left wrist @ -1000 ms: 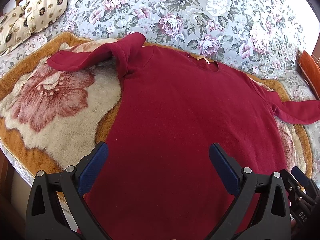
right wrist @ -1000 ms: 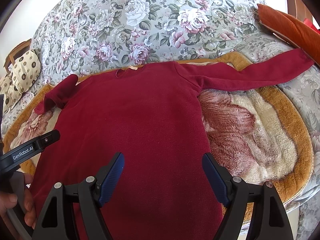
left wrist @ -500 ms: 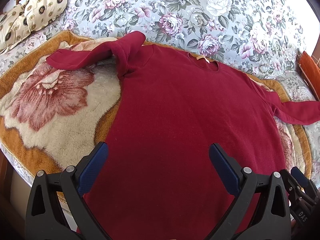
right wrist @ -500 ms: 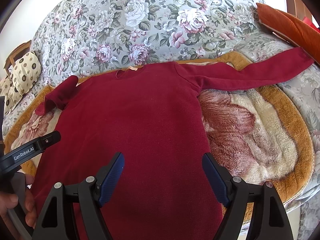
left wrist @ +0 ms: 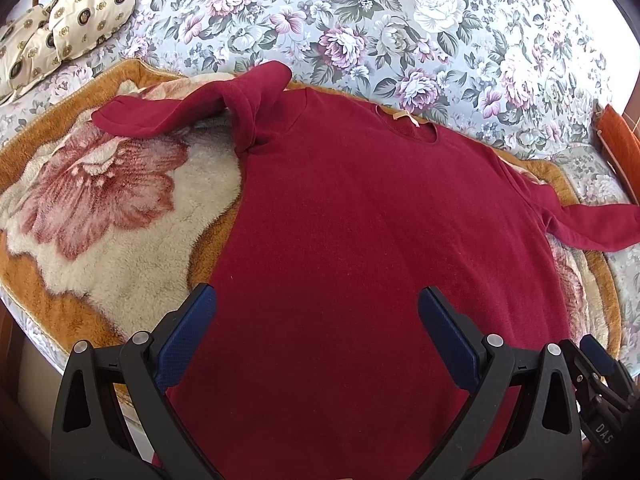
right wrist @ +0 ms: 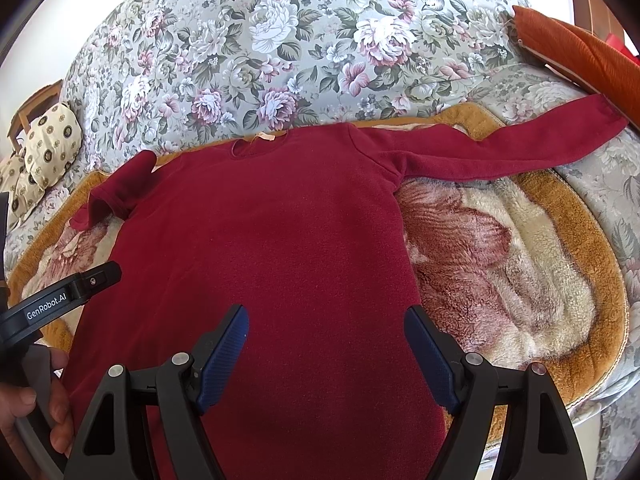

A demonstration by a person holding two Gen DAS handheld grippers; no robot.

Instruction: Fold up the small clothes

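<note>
A dark red long-sleeved top (left wrist: 360, 216) (right wrist: 272, 216) lies flat, neck away from me, on a fleece blanket. Its left sleeve (left wrist: 192, 108) is bunched and doubled over at the shoulder. The right sleeve (right wrist: 500, 148) stretches straight out to the right. My left gripper (left wrist: 316, 316) hovers open over the lower body of the top, nothing between its blue pads. My right gripper (right wrist: 326, 336) is likewise open above the lower body, near the top's right edge. The hem is hidden behind the gripper bodies.
The brown-edged rose-patterned blanket (left wrist: 100, 216) (right wrist: 512, 264) covers a floral bedspread (left wrist: 400, 20). Cream patterned cushions (left wrist: 68, 12) sit at the far left, an orange cushion (right wrist: 580, 48) at the far right. A hand (right wrist: 44, 412) holds the left gripper's handle.
Both views have shifted only slightly; the top appears a touch lower in the frames. Both grippers stay open and the garment has not moved.
</note>
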